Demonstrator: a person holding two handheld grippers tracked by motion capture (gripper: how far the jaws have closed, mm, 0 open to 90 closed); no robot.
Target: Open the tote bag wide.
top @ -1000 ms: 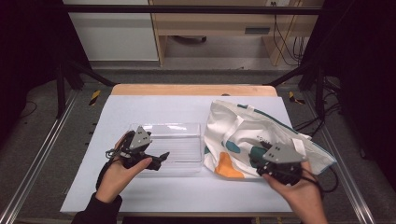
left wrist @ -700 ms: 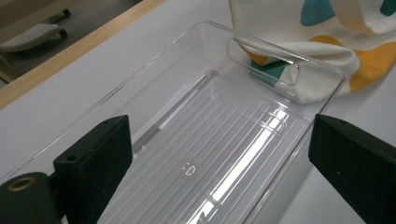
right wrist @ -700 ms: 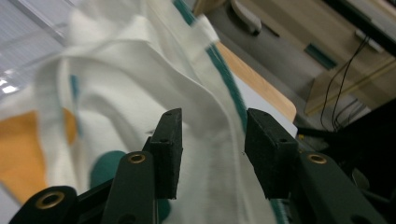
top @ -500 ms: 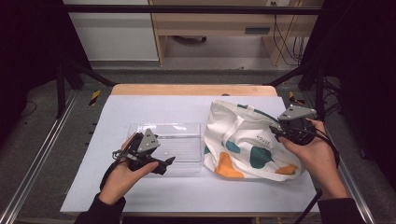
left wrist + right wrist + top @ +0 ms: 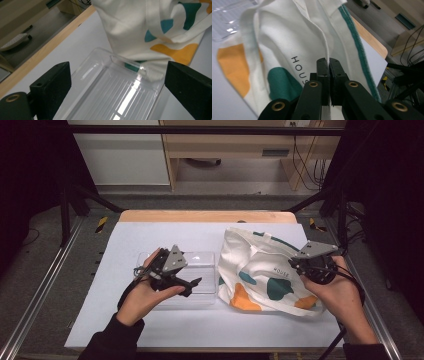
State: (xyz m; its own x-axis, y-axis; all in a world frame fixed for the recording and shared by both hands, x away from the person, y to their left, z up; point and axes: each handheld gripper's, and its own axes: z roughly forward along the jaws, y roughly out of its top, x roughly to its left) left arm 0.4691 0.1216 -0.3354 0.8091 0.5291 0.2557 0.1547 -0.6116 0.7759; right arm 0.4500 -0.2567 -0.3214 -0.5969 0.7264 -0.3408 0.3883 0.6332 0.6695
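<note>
At left centre of the high view, the left gripper (image 5: pixel 192 285) hovers over a clear tray (image 5: pixel 202 265), jaws spread wide with nothing between them. Just right of the tray lies a white bag (image 5: pixel 260 270) with teal and orange patches. At right centre, the right gripper (image 5: pixel 299 265) has just been closing and now pinches a fold of the bag's cloth.

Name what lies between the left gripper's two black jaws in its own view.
The clear plastic tray, seen past the open left gripper in the left gripper view; the cloth bag overlaps its far end.
</note>
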